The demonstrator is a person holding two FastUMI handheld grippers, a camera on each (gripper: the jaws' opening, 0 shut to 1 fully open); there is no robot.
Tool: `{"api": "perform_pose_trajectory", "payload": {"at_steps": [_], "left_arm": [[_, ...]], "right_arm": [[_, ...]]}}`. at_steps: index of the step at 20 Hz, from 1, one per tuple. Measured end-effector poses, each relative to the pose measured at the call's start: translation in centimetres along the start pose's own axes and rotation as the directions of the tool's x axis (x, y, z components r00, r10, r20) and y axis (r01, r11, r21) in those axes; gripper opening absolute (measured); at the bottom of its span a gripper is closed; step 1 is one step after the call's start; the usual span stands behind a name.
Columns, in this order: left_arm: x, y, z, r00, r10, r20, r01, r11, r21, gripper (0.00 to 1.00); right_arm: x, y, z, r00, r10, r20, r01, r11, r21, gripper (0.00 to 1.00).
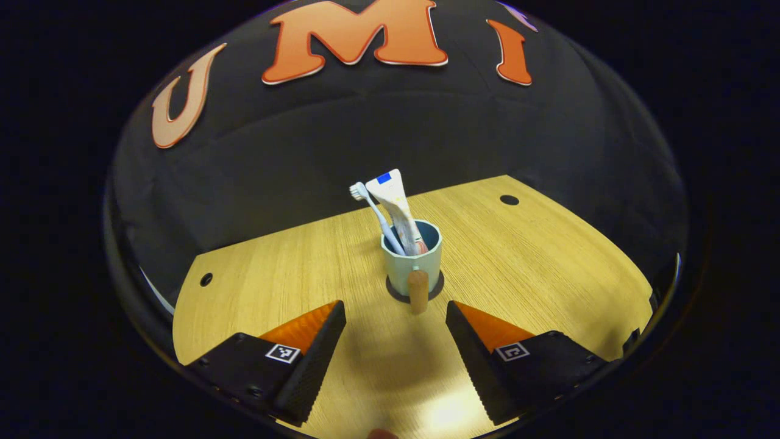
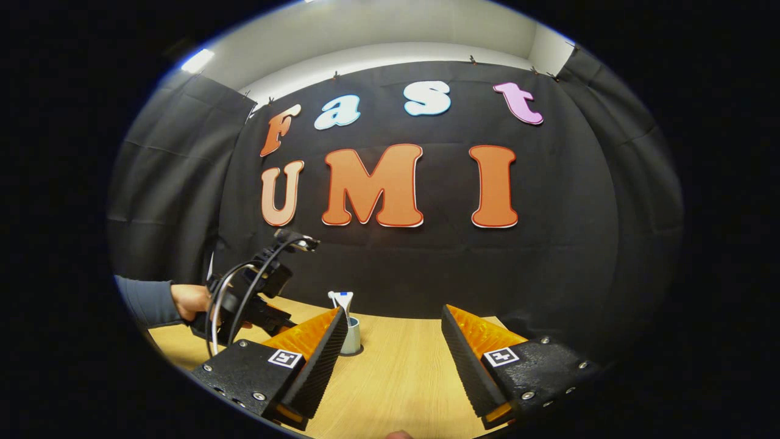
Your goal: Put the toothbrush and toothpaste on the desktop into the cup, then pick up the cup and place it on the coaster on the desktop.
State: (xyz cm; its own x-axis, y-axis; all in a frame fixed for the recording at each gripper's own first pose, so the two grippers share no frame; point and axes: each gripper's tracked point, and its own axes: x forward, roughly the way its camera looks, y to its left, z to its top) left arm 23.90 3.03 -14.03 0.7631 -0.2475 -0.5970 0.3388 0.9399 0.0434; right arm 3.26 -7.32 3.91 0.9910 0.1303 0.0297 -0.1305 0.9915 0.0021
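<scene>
A pale blue cup (image 1: 409, 263) with a wooden handle (image 1: 418, 291) stands upright on a dark round coaster (image 1: 394, 292) on the wooden desktop (image 1: 536, 262). A white toothbrush (image 1: 373, 210) and a white toothpaste tube (image 1: 397, 204) lean inside the cup, tops sticking out. My left gripper (image 1: 395, 308) is open just in front of the cup, with the handle pointing into the gap and nothing touching the fingers. My right gripper (image 2: 395, 314) is open farther back and higher. In its view the cup (image 2: 352, 336) is small beside its left finger, with the tube (image 2: 345, 300) poking up.
The desktop has two small dark holes, one at the back right (image 1: 509, 199) and one at the left (image 1: 206, 279). A hand (image 2: 190, 300) in a dark sleeve (image 2: 143, 299) holds the left gripper's housing (image 2: 250, 296) with looping cables. The black cloth wall rises close behind the table.
</scene>
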Motion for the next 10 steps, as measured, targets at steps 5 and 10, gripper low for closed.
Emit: {"api": "perform_pose_trajectory", "payload": {"at_steps": [5, 10], "left_arm": [[-6.6, 4.1, 2.1, 0.961, 0.148, 0.235, -0.16, 0.987, 0.029, 0.99], [-11.3, 5.6, 2.2, 0.915, 0.192, 0.354, -0.192, 0.981, -0.036, 0.99]], "right_arm": [[0.3, 3.2, -0.3, 0.999, 0.042, -0.023, -0.04, 0.997, 0.071, 0.93], [0.8, 5.0, 1.4, 0.999, 0.023, 0.037, -0.025, 0.999, 0.042, 0.93]]}}
